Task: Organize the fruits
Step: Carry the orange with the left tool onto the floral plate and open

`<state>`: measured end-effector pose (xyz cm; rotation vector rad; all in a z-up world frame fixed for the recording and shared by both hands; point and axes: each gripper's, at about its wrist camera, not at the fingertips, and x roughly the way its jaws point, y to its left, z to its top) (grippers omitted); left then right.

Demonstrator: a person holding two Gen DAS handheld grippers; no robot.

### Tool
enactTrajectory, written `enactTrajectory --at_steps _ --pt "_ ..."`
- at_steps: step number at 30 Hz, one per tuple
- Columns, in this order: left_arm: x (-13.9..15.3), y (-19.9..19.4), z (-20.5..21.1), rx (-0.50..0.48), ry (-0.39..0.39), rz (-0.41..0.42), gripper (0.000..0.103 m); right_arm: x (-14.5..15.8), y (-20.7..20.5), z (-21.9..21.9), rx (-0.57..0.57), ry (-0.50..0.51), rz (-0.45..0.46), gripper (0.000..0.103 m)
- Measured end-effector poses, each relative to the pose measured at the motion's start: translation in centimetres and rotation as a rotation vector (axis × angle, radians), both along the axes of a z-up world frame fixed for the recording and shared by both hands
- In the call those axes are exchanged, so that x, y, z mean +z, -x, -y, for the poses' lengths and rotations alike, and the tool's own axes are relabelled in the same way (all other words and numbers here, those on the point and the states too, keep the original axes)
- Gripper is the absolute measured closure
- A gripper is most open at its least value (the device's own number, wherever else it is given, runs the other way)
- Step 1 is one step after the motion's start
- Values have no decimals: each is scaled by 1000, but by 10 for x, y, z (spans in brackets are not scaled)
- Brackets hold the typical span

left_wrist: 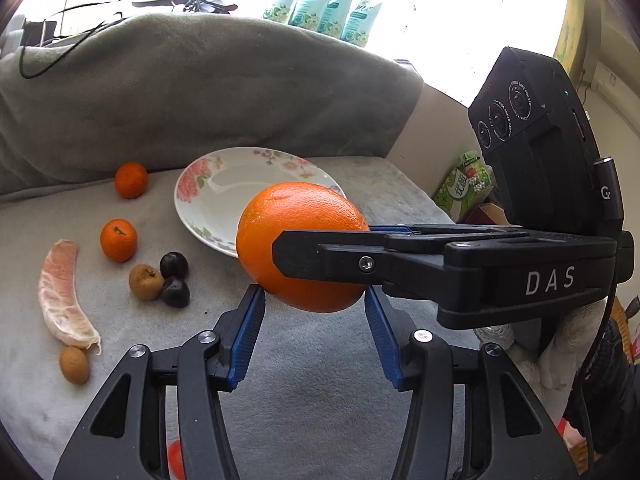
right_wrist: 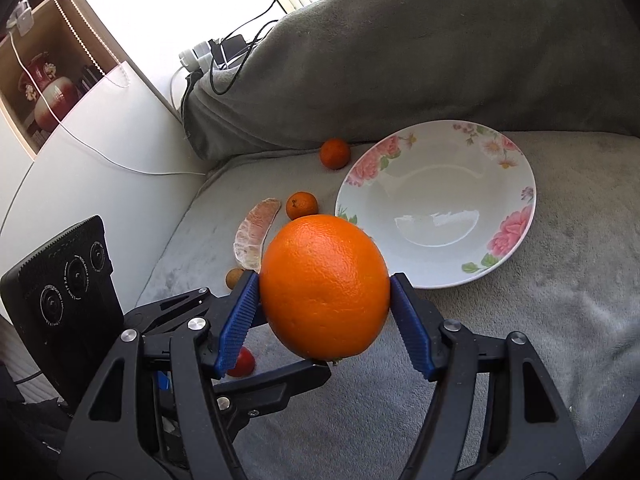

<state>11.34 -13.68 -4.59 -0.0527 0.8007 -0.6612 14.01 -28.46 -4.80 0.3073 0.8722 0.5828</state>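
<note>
A large orange (right_wrist: 325, 288) is held between the blue pads of my right gripper (right_wrist: 325, 296), above the grey cushion. In the left wrist view the same orange (left_wrist: 300, 236) sits just ahead of my left gripper (left_wrist: 314, 300), whose jaws stand wide and seem not to touch it; the right gripper (left_wrist: 320, 258) crosses in from the right. The white floral plate (right_wrist: 436, 200) is empty, just beyond the orange; it also shows in the left wrist view (left_wrist: 224, 196). Two mandarins (left_wrist: 119, 240) (left_wrist: 131, 180), a pomelo segment (left_wrist: 64, 296), two brown longans (left_wrist: 146, 282) (left_wrist: 74, 365) and two dark fruits (left_wrist: 175, 280) lie left of the plate.
A grey blanket roll (left_wrist: 200, 96) backs the cushion. A red fruit (right_wrist: 242, 362) lies under my right gripper. White cables and a power strip (right_wrist: 208, 56) sit at the back left. A green box (left_wrist: 464, 184) stands off the cushion's right edge.
</note>
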Motion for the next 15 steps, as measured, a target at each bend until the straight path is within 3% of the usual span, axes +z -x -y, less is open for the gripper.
enactTrajectory --at_steps 15 --pt "-9 -28 13 21 -37 -23 52 -9 -30 6 -8 6 -32 34"
